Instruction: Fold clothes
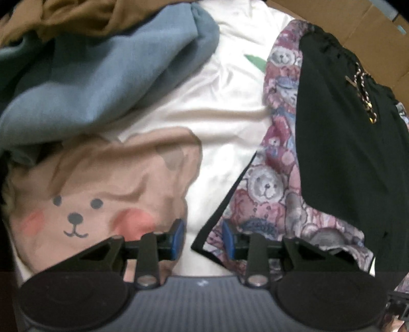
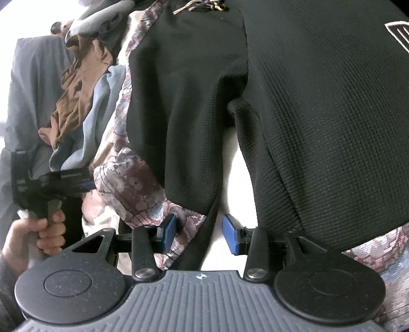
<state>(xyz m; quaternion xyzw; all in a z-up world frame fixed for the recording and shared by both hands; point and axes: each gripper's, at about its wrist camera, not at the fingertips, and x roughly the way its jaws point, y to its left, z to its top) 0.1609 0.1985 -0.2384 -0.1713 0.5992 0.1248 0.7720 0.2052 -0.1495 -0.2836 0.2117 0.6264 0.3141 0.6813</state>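
1. Left gripper (image 1: 203,238): jaws parted, blue pads apart, nothing pinched; bare white sheet (image 1: 217,107) shows in the gap. Points steeply down.
2. Just beside its left pad: tan bear-face print (image 1: 102,199) on the white sheet, face upright toward the camera. Just beside its right pad: black-piped corner of the teddy-bear print cloth (image 1: 265,194).
3. Right gripper (image 2: 199,233): jaws part open. A black hem edge of the black garment (image 2: 194,102) and a strip of teddy-bear print cloth cross the gap near the left pad; pads not seen pressing on them, so released.
4. Black garment lies on the teddy-bear print cloth; in the left wrist view its long axis runs from near the jaws away to the top right, drawstring (image 1: 363,92) end farthest away. In the right wrist view it is a waffle knit, a seam running away from the jaws.
5. Further out: blue garment (image 1: 107,76) piled top left, brown garment (image 1: 76,18) beyond it, touching. Cardboard box (image 1: 358,28) at top right.
6. Right wrist view, lower left: person's left hand (image 2: 38,235) wrapped round the other gripper's handle.
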